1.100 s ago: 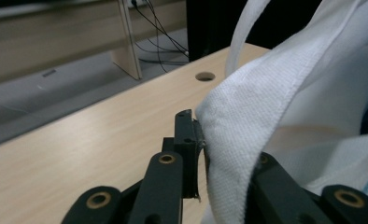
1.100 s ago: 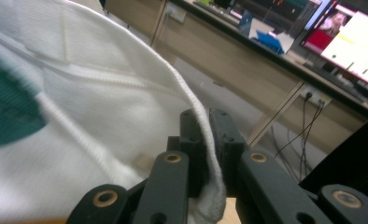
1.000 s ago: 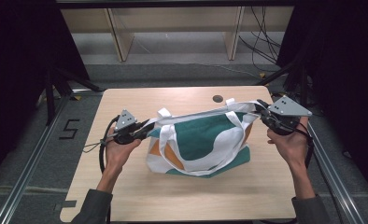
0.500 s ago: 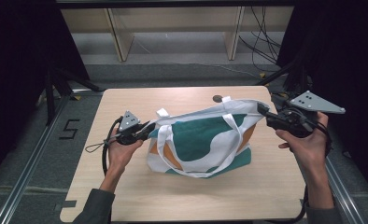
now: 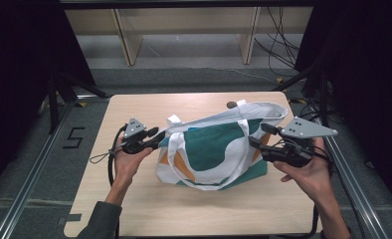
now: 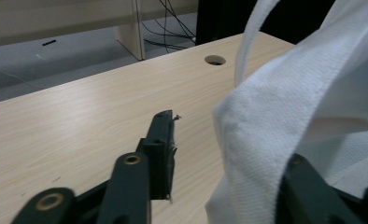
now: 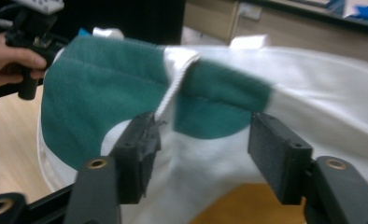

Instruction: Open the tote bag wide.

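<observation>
Tote bag on the table, a gripper at each end.

High view: the bag (image 5: 219,149), white with green and orange patches, sat mid-table (image 5: 134,199) with its mouth held up. The left gripper (image 5: 156,140) was at the bag's left edge, and the right gripper (image 5: 257,136) was at the right end, jaws apart, grey plate on top. Left gripper view: jaws were spread pretty wide, the bag's white cloth (image 6: 285,121) draped over the right jaw, and the left jaw was bare above the wood. Can't tell if it actually had a grip on anything. A hole (image 6: 215,59) showed in the tabletop. Right gripper view: jaws were wide open, the bag's side (image 7: 210,102) right in front, nothing pinched. The other hand (image 7: 9,63) was at the far end.
</observation>
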Available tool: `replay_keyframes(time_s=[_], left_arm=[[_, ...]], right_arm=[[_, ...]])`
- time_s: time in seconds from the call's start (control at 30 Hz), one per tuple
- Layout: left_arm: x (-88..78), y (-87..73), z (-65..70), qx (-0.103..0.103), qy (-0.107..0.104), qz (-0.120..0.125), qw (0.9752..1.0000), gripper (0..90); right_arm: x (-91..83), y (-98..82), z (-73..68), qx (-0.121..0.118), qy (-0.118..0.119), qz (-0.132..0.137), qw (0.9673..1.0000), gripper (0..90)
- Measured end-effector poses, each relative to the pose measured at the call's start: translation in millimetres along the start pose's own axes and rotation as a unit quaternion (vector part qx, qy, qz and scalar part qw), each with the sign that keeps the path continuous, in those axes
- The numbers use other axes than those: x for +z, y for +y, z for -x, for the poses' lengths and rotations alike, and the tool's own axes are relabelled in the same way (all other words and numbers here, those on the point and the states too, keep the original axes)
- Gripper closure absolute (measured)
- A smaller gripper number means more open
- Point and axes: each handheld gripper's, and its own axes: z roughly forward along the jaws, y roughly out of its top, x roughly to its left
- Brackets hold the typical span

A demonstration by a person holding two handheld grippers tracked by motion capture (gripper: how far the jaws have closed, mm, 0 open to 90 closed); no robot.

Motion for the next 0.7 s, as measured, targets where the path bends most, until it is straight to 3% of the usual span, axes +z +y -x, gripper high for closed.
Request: replay_keyframes(time_s=[0.03, 0.07, 0.1, 0.13, 0.17, 0.27, 0.37, 0.4, 0.43, 0.47, 0.5, 0.53, 0.57, 0.6, 0.63, 0.67, 0.7], left_arm=[[-1.3, 0.4, -0.5, -0.006, 0.005, -0.003, 1.0000, 56.1], [-3.5, 1.4, -1.1, -0.027, 0.007, -0.005, 0.9996, 49.4], [-3.5, 1.4, -1.1, -0.027, 0.007, -0.005, 0.9996, 44.0], [-7.7, 4.1, -3.1, -0.059, -0.001, -0.003, 0.9983, 44.0], [-15.5, 10.8, -4.1, -0.096, -0.012, 0.011, 0.9952, 37.4], [-24.2, 17.2, -2.7, -0.084, -0.006, 0.018, 0.9963, 38.8], [-38.0, 26.4, 5.8, -0.017, -0.001, 0.017, 0.9997, 40.5], [-42.3, 27.4, 10.8, -0.018, 0.003, 0.018, 0.9997, 40.0], [-53.3, 29.1, 18.7, -0.027, -0.013, 0.014, 0.9995, 36.4], [-53.3, 29.1, 18.7, -0.027, -0.013, 0.014, 0.9995, 35.8], [-63.2, 29.1, 28.8, -0.028, -0.024, 0.020, 0.9991, 35.9], [-63.2, 29.1, 28.8, -0.028, -0.024, 0.020, 0.9991, 36.4], [-68.6, 27.6, 37.6, -0.027, -0.031, 0.013, 0.9991, 36.4], [-69.4, 25.0, 44.6, -0.030, -0.043, 0.002, 0.9986, 36.3], [-64.8, 20.4, 54.8, -0.043, -0.058, -0.013, 0.9973, 35.0], [-64.8, 20.4, 54.8, -0.043, -0.058, -0.013, 0.9973, 34.2], [-52.8, 16.1, 61.5, -0.037, -0.075, -0.028, 0.9961, 34.4]], right_arm=[[4.7, -1.3, 2.5, -0.011, 0.003, 0.001, 0.9999, 44.7], [7.5, -2.3, 2.6, -0.008, 0.000, 0.002, 1.0000, 47.9], [7.5, -2.3, 2.6, -0.008, 0.000, 0.002, 1.0000, 47.9], [9.0, -2.8, 2.6, -0.006, -0.004, 0.001, 1.0000, 55.4], [12.3, -5.8, 5.0, -0.010, 0.000, 0.007, 0.9999, 62.0], [14.9, -8.3, 7.2, -0.003, 0.005, -0.001, 1.0000, 64.4], [17.4, -9.9, 11.3, 0.000, 0.020, 0.005, 0.9998, 62.0], [16.4, -9.9, 7.6, 0.019, 0.025, -0.002, 0.9995, 59.7], [13.8, -7.9, 9.0, 0.006, 0.009, 0.005, 0.9999, 53.6], [11.3, -6.5, 8.0, 0.014, 0.002, 0.007, 0.9999, 50.6], [7.7, -5.4, 7.4, 0.018, -0.007, 0.007, 0.9998, 48.9], [7.7, -5.4, 7.4, 0.018, -0.007, 0.007, 0.9998, 48.9], [4.1, -3.8, 8.9, 0.015, -0.007, 0.015, 0.9997, 47.7], [-1.1, -1.4, 8.2, 0.029, -0.004, 0.023, 0.9993, 46.4], [-5.9, 3.7, 10.1, 0.015, 0.003, 0.048, 0.9987, 44.0], [-7.9, 5.5, 7.8, 0.024, 0.001, 0.051, 0.9984, 42.2], [-8.6, 8.2, 2.7, 0.024, -0.001, 0.048, 0.9986, 40.6]])
